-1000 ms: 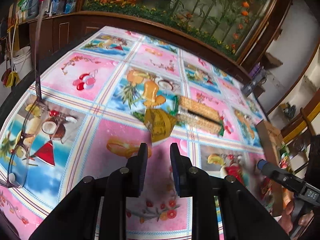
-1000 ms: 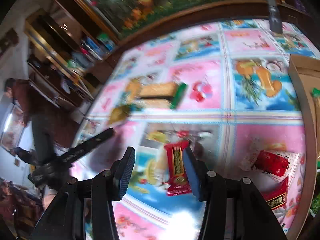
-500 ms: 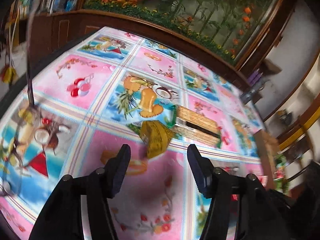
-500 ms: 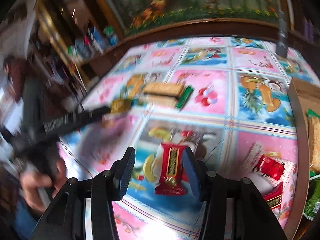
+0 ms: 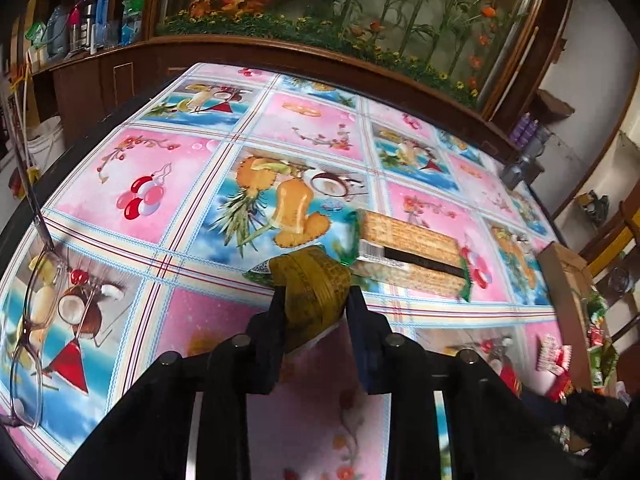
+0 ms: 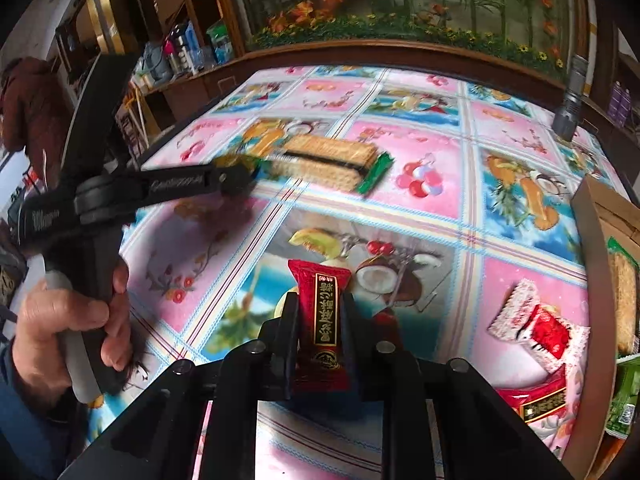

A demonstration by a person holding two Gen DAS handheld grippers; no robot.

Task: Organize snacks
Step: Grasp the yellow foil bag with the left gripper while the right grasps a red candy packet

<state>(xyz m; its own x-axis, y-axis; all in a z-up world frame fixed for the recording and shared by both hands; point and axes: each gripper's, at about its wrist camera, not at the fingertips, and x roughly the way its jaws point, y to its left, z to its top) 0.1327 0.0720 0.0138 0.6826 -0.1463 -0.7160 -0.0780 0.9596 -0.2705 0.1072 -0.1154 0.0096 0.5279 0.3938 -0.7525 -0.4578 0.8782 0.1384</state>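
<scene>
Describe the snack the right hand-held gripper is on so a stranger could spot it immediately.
Start at the fruit-print tablecloth, near edge, on the coconut picture. The right hand-held gripper is shut on the red sachet there. Unlike the white-edged red packet nearby, it has a black, gold-lettered strip.

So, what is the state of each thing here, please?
Left tongs: just closed, shut on the yellow snack.
Right tongs: just closed, shut on the red snack.
Cracker pack: sealed, lying flat on the table.
Glasses: unfolded, lying on the tablecloth.
</scene>
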